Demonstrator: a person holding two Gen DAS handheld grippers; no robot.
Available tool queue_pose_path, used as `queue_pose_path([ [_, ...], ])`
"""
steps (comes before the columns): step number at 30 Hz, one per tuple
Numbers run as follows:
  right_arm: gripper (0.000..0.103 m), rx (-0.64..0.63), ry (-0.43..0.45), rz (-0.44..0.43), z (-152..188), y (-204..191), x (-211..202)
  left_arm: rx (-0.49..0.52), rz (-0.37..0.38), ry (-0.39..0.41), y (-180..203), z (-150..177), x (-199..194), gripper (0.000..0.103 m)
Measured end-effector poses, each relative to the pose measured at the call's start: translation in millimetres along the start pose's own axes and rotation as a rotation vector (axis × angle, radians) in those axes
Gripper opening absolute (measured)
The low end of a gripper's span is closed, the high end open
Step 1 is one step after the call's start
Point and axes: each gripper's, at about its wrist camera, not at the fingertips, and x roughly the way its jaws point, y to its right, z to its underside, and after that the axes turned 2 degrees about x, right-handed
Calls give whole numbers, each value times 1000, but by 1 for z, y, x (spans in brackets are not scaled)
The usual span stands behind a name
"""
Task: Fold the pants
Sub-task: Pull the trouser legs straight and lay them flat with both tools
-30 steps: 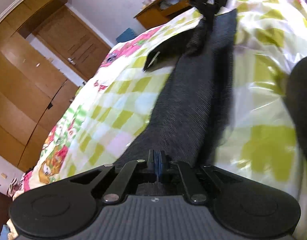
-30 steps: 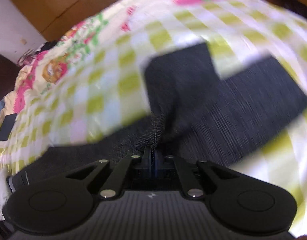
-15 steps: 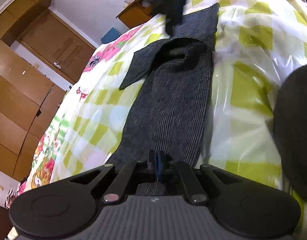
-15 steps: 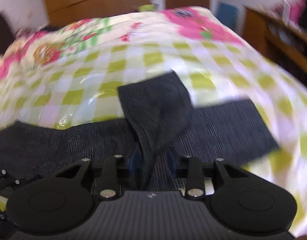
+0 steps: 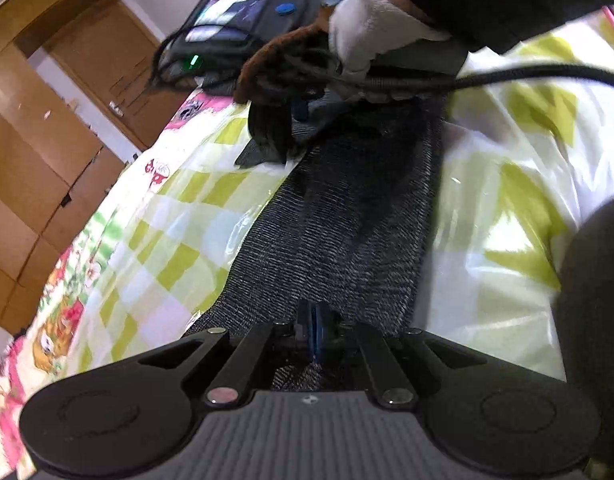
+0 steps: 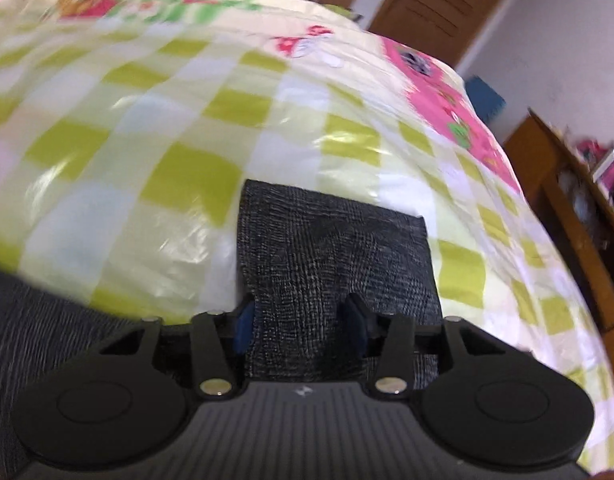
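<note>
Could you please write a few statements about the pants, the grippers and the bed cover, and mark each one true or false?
1. The left gripper is shut on the pants. True.
2. The right gripper is clamped shut. False: its jaws stand apart, with fabric between them.
3. The pants are light blue. False: they are dark grey.
4. The bed cover is checked green and white. True.

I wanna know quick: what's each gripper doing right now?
Left gripper: shut on the pants.
Right gripper: open, pants fabric lying between its fingers.
</note>
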Motion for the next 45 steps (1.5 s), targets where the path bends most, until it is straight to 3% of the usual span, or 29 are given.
queue_pose_path([
  [3, 9, 143, -3, -55, -4, 29, -5, -63, -13, 7, -7, -6, 6, 20],
  [6, 7, 277, 31, -83, 0, 65, -23, -92, -13, 9, -7, -13, 8, 20],
  [10, 7, 502, 84, -112, 21, 131, -48, -43, -12, 16, 5, -21, 6, 20],
  [14, 7, 827, 95, -212, 81, 198, -57, -37, -8, 10, 10, -30, 7, 20],
  [16, 10, 877, 58, -198, 112, 208, -50, -38, 0, 1, 12, -35, 9, 20],
  [20, 18, 1030, 46, -297, 154, 221, -35, 17, -9, -8, 22, -41, 12, 20],
  [23, 36, 1121, 96, -377, 164, 228, -29, 34, -8, -13, 25, -47, 13, 21],
  [25, 57, 1160, 114, -423, 165, 232, -24, 31, -3, -16, 25, -51, 15, 21],
  [26, 57, 1158, 115, -423, 162, 233, -22, 33, -2, -18, 24, -52, 16, 21],
  [27, 53, 1147, 110, -377, 159, 232, -22, 36, -4, -20, 24, -54, 18, 21],
  [30, 12, 1169, 69, -313, 154, 238, -18, 36, -2, -18, 25, -58, 19, 23],
  [31, 6, 1186, 68, -319, 154, 240, -17, 35, 0, -17, 24, -58, 19, 24],
  [34, 6, 1196, 94, -373, 138, 248, -21, 50, -13, -8, 20, -63, 21, 26],
  [37, 5, 1176, 241, -448, 117, 256, -50, 47, -50, 15, 9, -73, 21, 26],
  [40, 5, 1161, 344, -457, 115, 261, -78, 5, -70, 45, 0, -80, 17, 26],
  [42, 5, 1140, 313, -389, 128, 260, -79, -14, -55, 50, 3, -80, 17, 27],
  [45, 6, 1102, 157, -272, 156, 253, -56, -2, -6, 25, 19, -72, 24, 27],
])
